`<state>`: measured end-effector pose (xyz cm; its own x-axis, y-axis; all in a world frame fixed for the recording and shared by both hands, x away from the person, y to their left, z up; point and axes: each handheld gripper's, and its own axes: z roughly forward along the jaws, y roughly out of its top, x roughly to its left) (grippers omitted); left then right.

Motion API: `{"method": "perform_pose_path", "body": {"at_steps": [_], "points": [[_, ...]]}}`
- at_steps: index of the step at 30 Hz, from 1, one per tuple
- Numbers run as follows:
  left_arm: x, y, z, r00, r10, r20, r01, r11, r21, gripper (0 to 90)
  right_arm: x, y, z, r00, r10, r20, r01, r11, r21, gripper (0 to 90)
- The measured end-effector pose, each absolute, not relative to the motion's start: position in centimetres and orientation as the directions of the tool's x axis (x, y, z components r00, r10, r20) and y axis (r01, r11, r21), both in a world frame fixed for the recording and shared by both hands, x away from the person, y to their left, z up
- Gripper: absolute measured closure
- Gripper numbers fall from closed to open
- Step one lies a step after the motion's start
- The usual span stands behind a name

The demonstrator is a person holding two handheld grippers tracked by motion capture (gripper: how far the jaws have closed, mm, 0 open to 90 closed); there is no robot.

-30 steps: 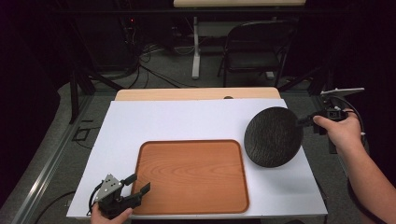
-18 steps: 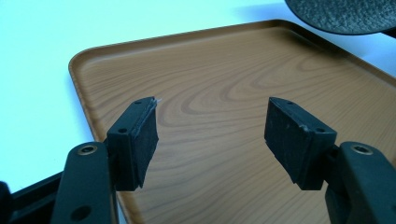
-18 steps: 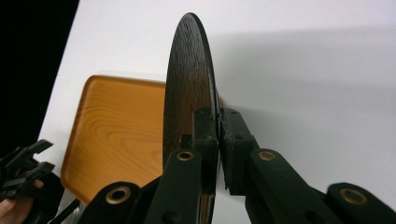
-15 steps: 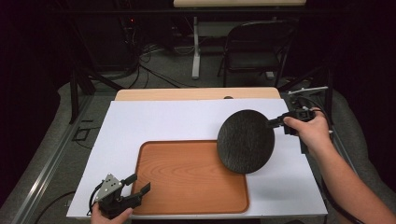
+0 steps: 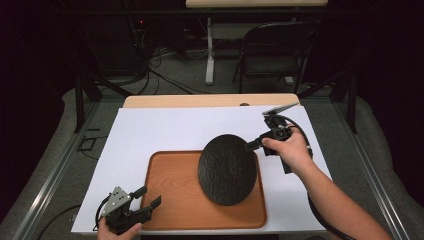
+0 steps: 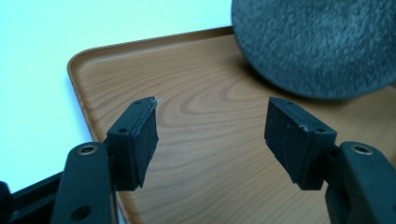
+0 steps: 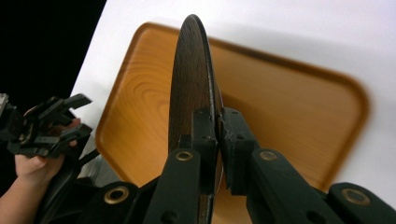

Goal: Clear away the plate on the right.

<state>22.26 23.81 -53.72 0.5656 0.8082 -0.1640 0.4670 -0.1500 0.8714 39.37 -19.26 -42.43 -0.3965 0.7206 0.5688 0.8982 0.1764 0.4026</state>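
Plate: While it hangs over the right half of the tray, the dark round plate [image 5: 227, 170] is carried by its rim at about 2 o'clock, tilted, and whether its low edge touches the wood cannot be told.
Handling: It looks stiff and thin, with a rough matte face, so it probably does not slip easily; it seems rather heavy for a pinch at one rim point, and it may chip if it is set down hard.
Where to hold: The rim is the only good place, as the face is too wide for the jaws; a deep bite on the edge is judged safer than a bite with the tips.
Right gripper: The right gripper [image 7: 218, 135] is clenched on the plate rim, one pad on each face, as its own view shows it edge-on.
Tray: The wooden tray [image 5: 170, 200] lies on the white table cover [image 5: 165, 130], at the near centre, with a low raised lip.
Left gripper: The left gripper [image 5: 142, 205] rests at the tray's 7 o'clock corner, jaws spread wide and grasping nothing; the tray floor shows between its pads [image 6: 144, 135].
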Motion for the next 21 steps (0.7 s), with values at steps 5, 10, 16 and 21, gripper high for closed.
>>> {"method": "perform_pose_path", "body": {"at_steps": [5, 10, 16, 21], "points": [[22.3, 23.8, -53.7, 0.565, 0.810, -0.160, 0.467, -0.154, 0.871, 34.5, 38.9, -17.5, -43.3, -0.417, 0.687, 0.596, 0.896, 0.200, 0.397, 84.3], [22.3, 23.8, -53.7, 0.566, 0.809, -0.161, 0.467, -0.154, 0.871, 34.5, 38.6, -16.5, -44.1, -0.426, 0.664, 0.614, 0.895, 0.212, 0.392, 84.4], [22.3, 23.8, -53.7, 0.566, 0.809, -0.162, 0.468, -0.152, 0.871, 34.5, 38.5, -16.3, -44.4, -0.428, 0.683, 0.592, 0.892, 0.216, 0.396, 85.6], [22.2, 23.8, -53.7, 0.565, 0.809, -0.159, 0.467, -0.155, 0.871, 34.5, 38.2, -16.2, -44.3, -0.450, 0.700, 0.554, 0.879, 0.235, 0.416, 86.3]]}}
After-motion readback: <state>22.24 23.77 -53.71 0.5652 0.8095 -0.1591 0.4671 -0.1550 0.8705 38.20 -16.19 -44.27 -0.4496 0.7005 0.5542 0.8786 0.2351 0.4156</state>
